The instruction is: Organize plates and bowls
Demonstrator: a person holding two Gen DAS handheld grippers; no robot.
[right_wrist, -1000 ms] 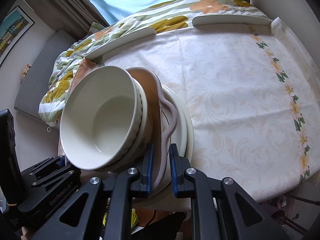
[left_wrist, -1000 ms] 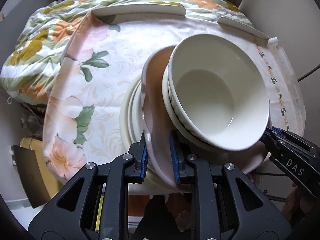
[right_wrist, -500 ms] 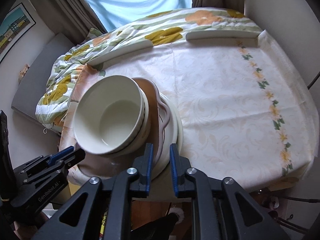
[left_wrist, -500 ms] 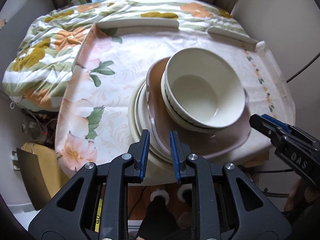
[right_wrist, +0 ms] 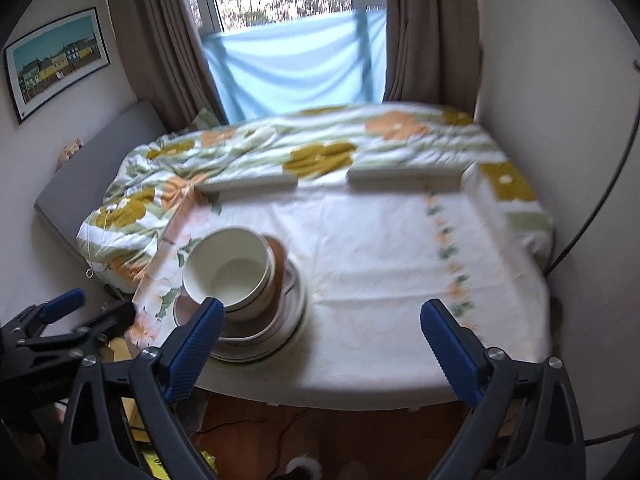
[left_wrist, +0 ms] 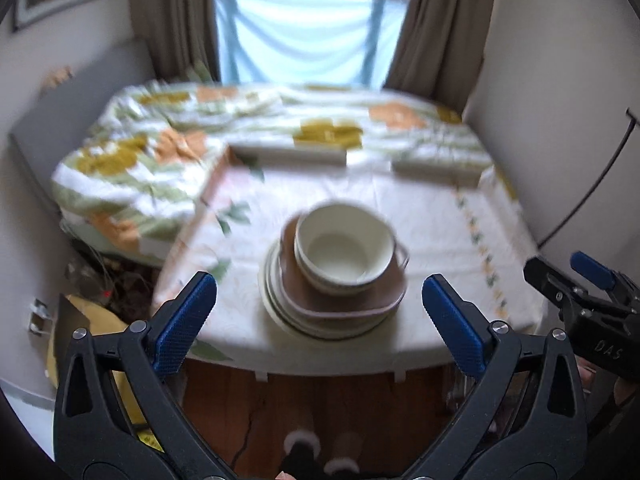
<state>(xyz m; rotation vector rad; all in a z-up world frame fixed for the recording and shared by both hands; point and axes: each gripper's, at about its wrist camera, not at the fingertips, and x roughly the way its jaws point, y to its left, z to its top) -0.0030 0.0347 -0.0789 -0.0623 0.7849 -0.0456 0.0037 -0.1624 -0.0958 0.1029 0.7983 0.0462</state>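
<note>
- Left gripper (left_wrist: 320,312): jaws spread wide, gripping nothing.
- Right gripper (right_wrist: 322,334): jaws spread wide, empty; "DAS" printed on its body.
- Bowls (left_wrist: 346,254) sit on a pink plate (left_wrist: 340,302), atop white plates (left_wrist: 276,304).

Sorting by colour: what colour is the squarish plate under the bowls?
Pinkish brown plate, clearest in the left wrist view.

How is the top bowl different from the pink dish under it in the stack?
The top bowl is cream, round and deep; the pink dish is dusty pink, wide, shallow and has rounded corners. The bowl nests in another bowl, while the dish lies on round cream plates. Both look empty, and neither is gripped.
</note>
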